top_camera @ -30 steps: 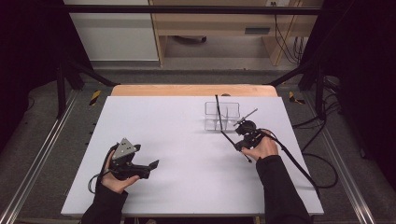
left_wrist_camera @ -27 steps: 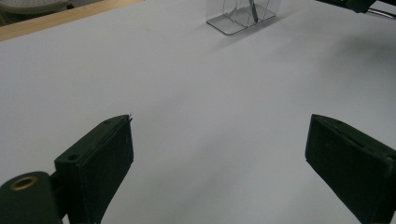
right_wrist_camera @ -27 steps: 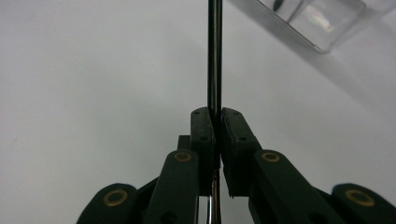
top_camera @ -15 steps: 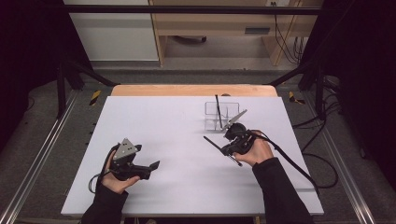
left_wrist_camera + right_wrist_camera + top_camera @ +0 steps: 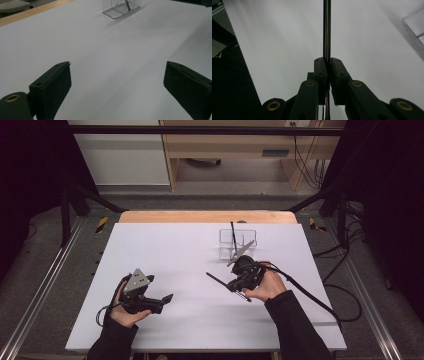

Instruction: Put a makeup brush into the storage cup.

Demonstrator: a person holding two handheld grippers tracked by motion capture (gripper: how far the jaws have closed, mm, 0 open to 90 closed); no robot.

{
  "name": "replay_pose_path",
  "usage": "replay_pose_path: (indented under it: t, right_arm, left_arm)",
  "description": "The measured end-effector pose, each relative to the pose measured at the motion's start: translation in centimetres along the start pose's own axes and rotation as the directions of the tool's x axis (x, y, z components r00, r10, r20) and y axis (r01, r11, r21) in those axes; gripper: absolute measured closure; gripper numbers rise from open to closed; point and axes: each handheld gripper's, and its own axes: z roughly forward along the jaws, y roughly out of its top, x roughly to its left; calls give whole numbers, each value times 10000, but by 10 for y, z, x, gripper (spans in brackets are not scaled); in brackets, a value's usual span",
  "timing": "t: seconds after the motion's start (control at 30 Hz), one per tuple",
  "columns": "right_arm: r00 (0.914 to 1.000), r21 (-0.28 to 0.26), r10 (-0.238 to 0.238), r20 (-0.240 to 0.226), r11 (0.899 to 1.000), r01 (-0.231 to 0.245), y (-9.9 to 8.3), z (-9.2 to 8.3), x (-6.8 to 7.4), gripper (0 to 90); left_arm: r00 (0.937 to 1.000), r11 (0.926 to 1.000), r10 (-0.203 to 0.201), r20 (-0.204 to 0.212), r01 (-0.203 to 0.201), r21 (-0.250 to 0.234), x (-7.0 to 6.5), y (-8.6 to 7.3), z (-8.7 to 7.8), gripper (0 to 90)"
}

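Observation:
My right gripper (image 5: 231,286) hovers over the white table (image 5: 175,250), right of centre, shut on a thin black stick (image 5: 215,278) that pokes out to the left. Along its own jaws, the right gripper (image 5: 327,61) pinches the stick (image 5: 326,30), which runs straight ahead. A clear holder (image 5: 238,243) stands behind it at the table's back, with another black stick (image 5: 233,232) upright in it. At the front left, my left gripper (image 5: 167,298) rests open with nothing between its jaws. From the left gripper (image 5: 117,82) the holder (image 5: 121,10) lies far ahead.
A wooden strip (image 5: 207,216) runs along the table's far edge. The right gripper's cable (image 5: 305,295) trails off to the right across the table. Metal rails (image 5: 40,290) flank both sides.
My right gripper has moved left and toward the front, away from the clear holder, carrying the black stick. The left gripper has stayed put.

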Motion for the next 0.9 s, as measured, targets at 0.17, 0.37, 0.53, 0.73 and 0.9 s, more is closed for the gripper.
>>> replay_pose_path:
  t: [0.17,0.37,0.53,0.73,0.9]
  right_arm:
    - [9991,-50,-256,-334,9997,254,2,1,8,845]
    - [9980,38,-374,-509,9993,377,3,4,10,845]
    - [9967,217,-445,-682,9987,461,4,6,11,845]
    - [9949,374,-521,-864,9978,555,3,9,14,845]
    - [9928,473,-615,-1027,9967,666,2,12,16,845]
  left_arm:
    - [9995,9997,264,159,-263,-20,-5,3,1,69]
    - [9967,9972,745,312,-747,44,-9,8,1,69]
    - [9879,9887,1488,447,-1494,99,-15,19,-1,69]
    - [9677,9685,2464,529,-2479,230,-25,33,-1,71]
    - [9361,9351,3451,683,-3491,608,-38,47,0,71]
